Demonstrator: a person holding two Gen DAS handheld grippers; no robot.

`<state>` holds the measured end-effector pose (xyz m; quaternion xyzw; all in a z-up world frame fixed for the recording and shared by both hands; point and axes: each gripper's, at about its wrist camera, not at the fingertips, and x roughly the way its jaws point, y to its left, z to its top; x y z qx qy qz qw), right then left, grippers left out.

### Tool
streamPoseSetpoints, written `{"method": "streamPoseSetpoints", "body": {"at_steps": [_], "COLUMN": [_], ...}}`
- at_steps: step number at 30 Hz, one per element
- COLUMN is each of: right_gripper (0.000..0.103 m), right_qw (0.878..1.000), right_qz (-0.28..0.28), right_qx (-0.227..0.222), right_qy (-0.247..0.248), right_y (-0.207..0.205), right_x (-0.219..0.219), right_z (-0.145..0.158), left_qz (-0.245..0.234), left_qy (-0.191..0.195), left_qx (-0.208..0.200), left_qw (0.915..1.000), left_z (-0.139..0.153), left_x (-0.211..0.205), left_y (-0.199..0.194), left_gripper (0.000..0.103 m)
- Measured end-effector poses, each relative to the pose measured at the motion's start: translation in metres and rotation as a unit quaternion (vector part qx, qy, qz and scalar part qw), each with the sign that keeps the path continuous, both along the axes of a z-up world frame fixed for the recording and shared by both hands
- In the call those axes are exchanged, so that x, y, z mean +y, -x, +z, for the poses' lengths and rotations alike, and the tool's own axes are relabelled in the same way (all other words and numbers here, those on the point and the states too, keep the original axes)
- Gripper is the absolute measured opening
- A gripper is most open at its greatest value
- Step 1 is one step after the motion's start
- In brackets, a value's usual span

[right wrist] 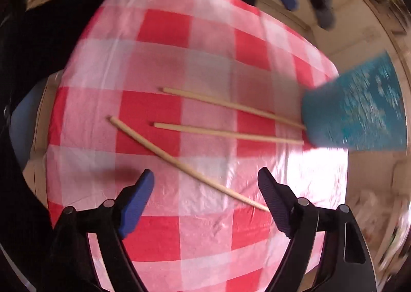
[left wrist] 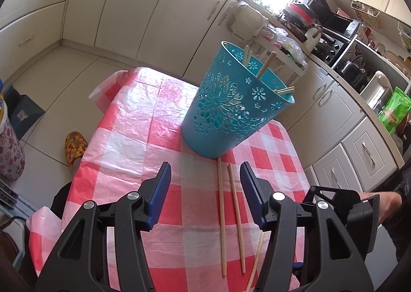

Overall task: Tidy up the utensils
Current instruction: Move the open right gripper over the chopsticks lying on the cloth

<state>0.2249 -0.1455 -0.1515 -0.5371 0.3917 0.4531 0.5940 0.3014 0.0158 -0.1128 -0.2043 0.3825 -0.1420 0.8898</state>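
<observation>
Several chopsticks already upright in teal basket (left wrist: 231,102) at far end of table (left wrist: 143,122). Three chopsticks (right wrist: 228,134) left flat on cloth near basket. Left tongs (left wrist: 205,189) half open, empty. Right tongs (right wrist: 205,189) wide, empty, above nearest chopstick (right wrist: 185,161); view blurred, contact unclear.

Red, pink and white checked cloth (left wrist: 133,117); teal basket (left wrist: 231,109) with cut-out flowers ahead of the left hand-held gripper (left wrist: 205,174); pale wooden chopsticks (right wrist: 226,133).

The left gripper (left wrist: 205,171) has black angular arms with triangular cut-outs, round silver screws at the joints and ribbed blue pads on its fingers (left wrist: 164,176). The right gripper (right wrist: 205,176) is built alike. The person wears dark clothing.
</observation>
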Motion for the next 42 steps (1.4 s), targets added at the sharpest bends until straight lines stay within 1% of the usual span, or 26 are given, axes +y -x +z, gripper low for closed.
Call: {"method": "streamPoseSetpoints", "body": {"at_steps": [3,5,7,9,11,13,14,15,17,18,19,20,22,23,25,27,28,29,31,33,34,36,38,39,41,42], "right_gripper": [0.079,0.081,0.081,0.081,0.082,0.082,0.082,0.082,0.084,0.087,0.088,0.088,0.088,0.090,0.089,0.090,0.090,0.091,0.091,0.091,0.091,0.090,0.090,0.090,0.090,0.090], "right_qw": [0.999,0.997,0.991,0.977,0.962,0.959,0.960,0.967,0.989,0.996,0.999,0.999,0.998,0.998,0.994,0.982,0.973,0.959,0.941,0.911,0.899,0.887,0.885,0.887,0.897,0.909], "right_qz": [0.003,-0.010,-0.060,-0.141,-0.200,-0.209,-0.205,-0.190,-0.116,-0.063,-0.027,-0.006,0.007,0.008,-0.026,-0.112,-0.152,-0.204,-0.274,-0.355,-0.380,-0.407,-0.409,-0.406,-0.392,-0.373], "right_qx": [0.036,0.070,0.120,0.159,0.186,0.190,0.188,0.171,0.091,0.056,0.036,0.036,0.056,0.062,0.098,0.144,0.163,0.187,0.195,0.209,0.213,0.212,0.212,0.207,0.190,0.172], "right_qy": [-0.001,0.007,0.009,0.020,0.017,0.014,0.016,0.012,-0.001,-0.001,0.003,0.011,0.034,0.031,0.044,0.053,0.055,0.054,0.037,0.039,0.043,0.059,0.068,0.070,0.071,0.069], "right_y": [-0.021,-0.041,-0.062,-0.079,-0.087,-0.081,-0.076,-0.067,-0.044,-0.031,-0.023,-0.018,-0.023,-0.026,-0.041,-0.071,-0.079,-0.089,-0.108,-0.123,-0.125,-0.121,-0.113,-0.096,-0.090,-0.080], "right_x": [0.017,0.025,0.025,0.018,0.008,0.003,0.002,0.002,0.010,0.017,0.023,0.030,0.041,0.041,0.051,0.057,0.055,0.051,0.042,0.035,0.034,0.035,0.038,0.034,0.041,0.040], "right_z": [-0.002,-0.011,-0.014,-0.021,-0.026,-0.024,-0.023,-0.019,-0.008,-0.004,-0.002,-0.004,-0.012,-0.012,-0.017,-0.026,-0.029,-0.034,-0.033,-0.033,-0.034,-0.037,-0.038,-0.032,-0.030,-0.027], "left_qz": [0.006,0.009,0.010,0.013,0.015,0.018,0.019,0.018,0.016,0.016,0.016,0.016,0.017,0.017,0.017,0.017,0.019,0.020,0.023,0.025,0.026,0.027,0.027,0.027,0.027,0.027], "left_qy": [0.005,0.005,0.006,0.007,0.012,0.017,0.018,0.019,0.017,0.017,0.017,0.017,0.018,0.019,0.018,0.018,0.020,0.022,0.026,0.029,0.030,0.032,0.034,0.034,0.034,0.035], "left_qx": [0.002,0.006,0.009,0.011,0.014,0.015,0.014,0.012,0.010,0.009,0.008,0.008,0.008,0.009,0.010,0.011,0.012,0.013,0.017,0.019,0.020,0.019,0.017,0.015,0.012,0.012], "left_qw": [1.0000,0.9999,0.9999,0.9998,0.9997,0.9996,0.9996,0.9996,0.9997,0.9997,0.9997,0.9997,0.9997,0.9996,0.9996,0.9996,0.9996,0.9995,0.9992,0.9991,0.9990,0.9989,0.9989,0.9989,0.9990,0.9990], "left_z": [-0.001,-0.003,-0.005,-0.008,-0.009,-0.010,-0.009,-0.008,-0.006,-0.004,-0.003,-0.003,-0.003,-0.003,-0.003,-0.004,-0.005,-0.006,-0.007,-0.008,-0.008,-0.006,-0.004,-0.003,-0.001,-0.001], "left_x": [0.004,0.007,0.010,0.014,0.017,0.020,0.020,0.021,0.019,0.018,0.018,0.017,0.017,0.017,0.017,0.019,0.020,0.021,0.023,0.024,0.025,0.026,0.027,0.027,0.029,0.030], "left_y": [0.000,-0.001,0.000,0.000,0.001,0.002,0.004,0.005,0.008,0.008,0.009,0.009,0.010,0.010,0.009,0.009,0.009,0.009,0.009,0.011,0.012,0.015,0.017,0.019,0.021,0.023], "left_gripper": [0.053,0.053,0.053,0.053,0.053,0.053,0.053,0.053,0.053,0.053,0.053,0.053,0.054,0.054,0.054,0.054,0.054,0.054,0.054,0.054,0.055,0.055,0.056,0.056,0.056,0.056]}}
